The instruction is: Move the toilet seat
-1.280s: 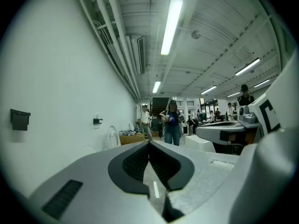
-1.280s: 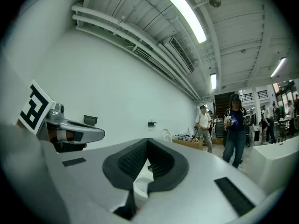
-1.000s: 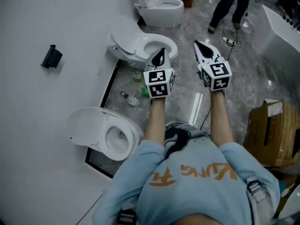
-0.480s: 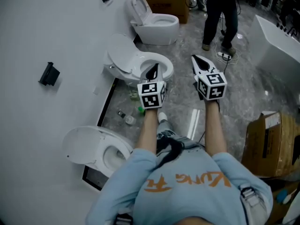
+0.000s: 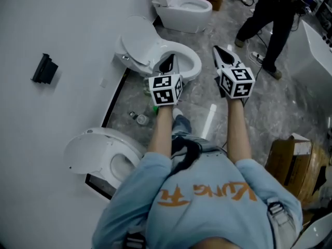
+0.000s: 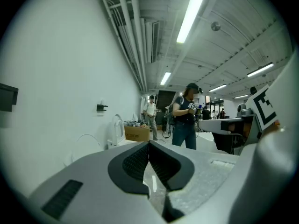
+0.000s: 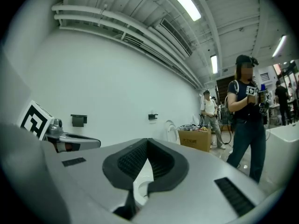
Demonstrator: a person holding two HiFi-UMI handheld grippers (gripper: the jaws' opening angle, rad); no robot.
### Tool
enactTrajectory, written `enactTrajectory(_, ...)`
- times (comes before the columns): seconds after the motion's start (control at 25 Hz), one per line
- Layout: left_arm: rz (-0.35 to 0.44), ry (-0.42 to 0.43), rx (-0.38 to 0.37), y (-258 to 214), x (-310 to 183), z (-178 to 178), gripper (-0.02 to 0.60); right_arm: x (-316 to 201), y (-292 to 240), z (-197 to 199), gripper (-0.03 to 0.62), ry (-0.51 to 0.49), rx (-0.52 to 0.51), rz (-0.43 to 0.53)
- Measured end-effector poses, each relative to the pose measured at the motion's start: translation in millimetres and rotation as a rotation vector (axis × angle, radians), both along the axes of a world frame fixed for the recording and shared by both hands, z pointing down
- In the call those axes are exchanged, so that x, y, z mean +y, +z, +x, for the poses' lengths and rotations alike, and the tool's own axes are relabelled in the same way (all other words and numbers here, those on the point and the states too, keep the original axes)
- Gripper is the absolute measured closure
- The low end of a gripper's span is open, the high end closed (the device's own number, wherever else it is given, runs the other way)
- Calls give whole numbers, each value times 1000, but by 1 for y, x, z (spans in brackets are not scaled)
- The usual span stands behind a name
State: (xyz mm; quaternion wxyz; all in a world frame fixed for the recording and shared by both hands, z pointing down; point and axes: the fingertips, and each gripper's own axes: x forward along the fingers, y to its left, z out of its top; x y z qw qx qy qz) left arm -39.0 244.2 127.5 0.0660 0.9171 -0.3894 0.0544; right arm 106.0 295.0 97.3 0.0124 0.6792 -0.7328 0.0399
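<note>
In the head view, the raised toilet seat [image 5: 136, 44] is shown near the left gripper [image 5: 168, 64] and right gripper [image 5: 222, 52]; their jaws are seen clenched, empty, only in the gripper views.

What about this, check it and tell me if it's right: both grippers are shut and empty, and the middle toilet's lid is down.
Not right. The lid of the middle toilet is up, leaning back toward the wall, as the head view shows. The rest stands: the left gripper and right gripper are both shut and empty.
</note>
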Motion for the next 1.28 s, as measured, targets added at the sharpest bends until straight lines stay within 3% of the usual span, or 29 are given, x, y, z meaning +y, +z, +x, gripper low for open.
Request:
enactTrajectory(0.24, -88, -7, -112, 36, -105, -4, 578, -113, 37, -8, 594, -29, -118, -62)
enactTrajectory(0.4, -161, 24, -183, 74, -163, 15, 578, -184, 71, -3, 594, -48, -152, -146)
enactTrajectory(0.68, -330, 20, -93, 138, -232, 52, 578, -241, 105, 40, 594, -39, -46, -294)
enactTrajectory(0.88, -423, 40, -59, 174, -243, 85, 578, -266, 127, 78, 594, -31, -21, -374)
enactTrajectory(0.96, -455, 30, -72, 185, -244, 90, 578, -281, 141, 79, 594, -67, -34, -397)
enactTrajectory(1.08, -494, 14, -170, 215, -244, 92, 578, -313, 175, 67, 594, -165, -53, -442)
enactTrajectory(1.16, -516, -29, -235, 241, -255, 96, 578, -341, 194, 60, 594, -266, -6, -461)
enactTrajectory(1.28, -581, -120, -244, 276, -270, 107, 578, -370, 217, 69, 594, -378, 31, -480)
